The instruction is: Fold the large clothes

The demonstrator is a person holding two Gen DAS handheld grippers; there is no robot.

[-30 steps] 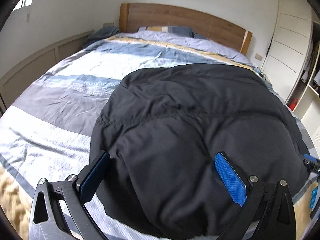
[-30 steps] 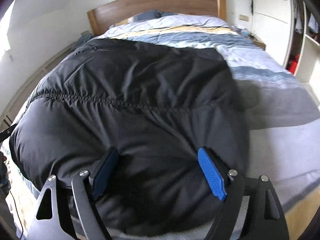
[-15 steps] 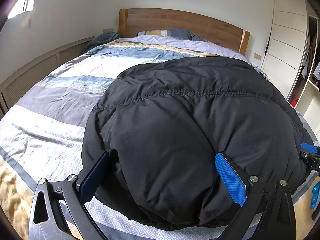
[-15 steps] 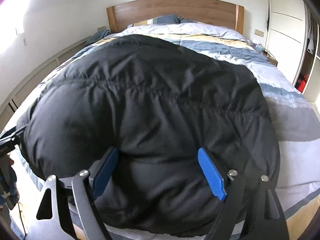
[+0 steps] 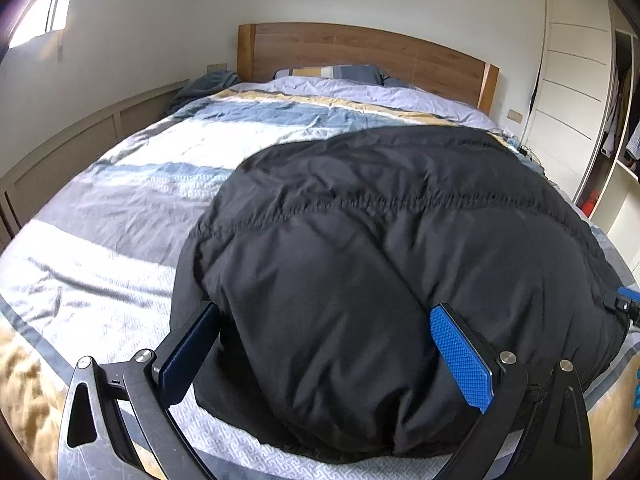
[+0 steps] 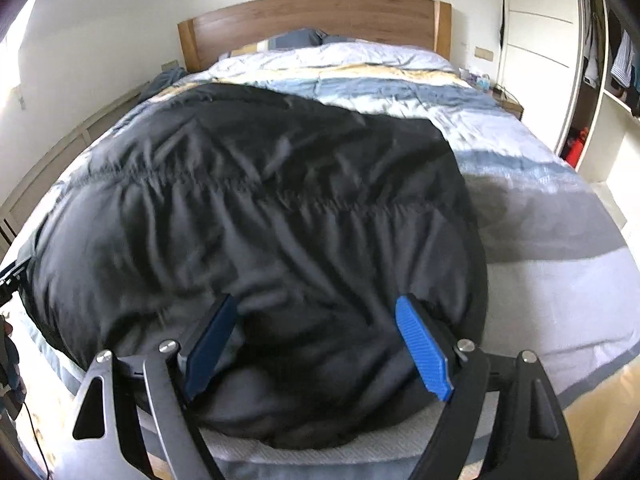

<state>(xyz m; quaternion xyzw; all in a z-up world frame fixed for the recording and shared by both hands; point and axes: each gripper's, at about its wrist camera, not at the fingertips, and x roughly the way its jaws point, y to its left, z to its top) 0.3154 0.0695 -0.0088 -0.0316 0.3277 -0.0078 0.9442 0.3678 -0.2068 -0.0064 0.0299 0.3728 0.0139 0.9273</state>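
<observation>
Black tongs point(image 5: 324, 354) (silver screws) with blue pads point(image 5: 460, 360).

Black puffer jacket point(image 5: 392, 264): far part, raised into a high dome half a second back, now lower and flatter ahead of both claws, more striped bedspread point(image 5: 132, 200) showing beyond it. Quilted seam sits lower and farther from the right gripper point(image 6: 320, 344). Fabric there newly rippled, motion-blurred.
</observation>
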